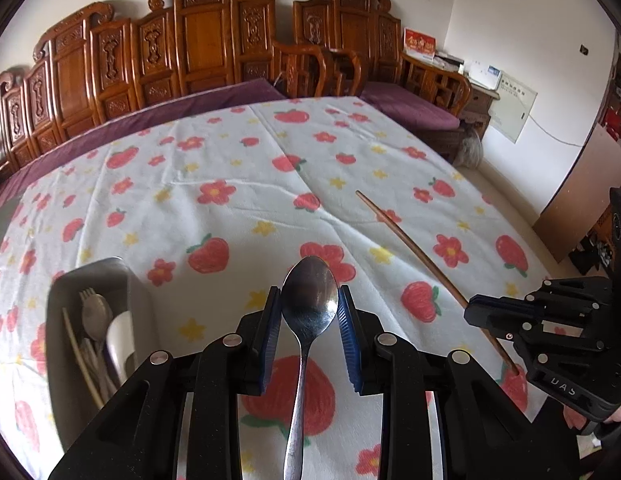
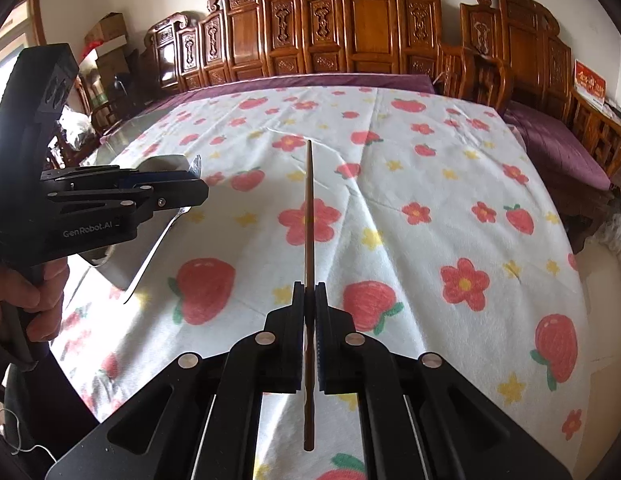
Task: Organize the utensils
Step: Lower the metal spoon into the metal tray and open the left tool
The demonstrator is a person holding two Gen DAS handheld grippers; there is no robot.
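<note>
— Carved wooden benches (image 1: 198, 40) with purple cushions line the wall beyond both tongs, and between them and the tongs lies a table under a white cloth (image 1: 238, 208) printed with strawberries and flowers.

— What do the left tongs (image 1: 309, 300) hold?

— A metal spoon (image 1: 309, 300). Its bowl sits between the blue pads (image 1: 270, 320), which press on its two edges, so the jaws stand part open; the handle runs back under the tongs toward the camera.

— And the right tongs (image 2: 309, 292)?

— Their jaws are closed tight on a brown chopstick (image 2: 309, 216). It points straight ahead over the cloth, and its back end sticks out behind the pads.

— Anything in the way?

— The cloth ahead of both tongs shows only creases. From the left view the chopstick slants across the cloth to the right of the spoon, and the right tongs sit at its near end, well to the right.

— Containers?

— One grey bin (image 1: 58, 300), low and to the left of the left tongs. Inside lie a fork (image 1: 86, 294), another spoon (image 1: 95, 320), something white with a rounded end (image 1: 120, 336) and pale chopsticks (image 1: 76, 352). From the right view the left tongs cover most of the bin, and a hand (image 2: 26, 288) grips their handle.
</note>
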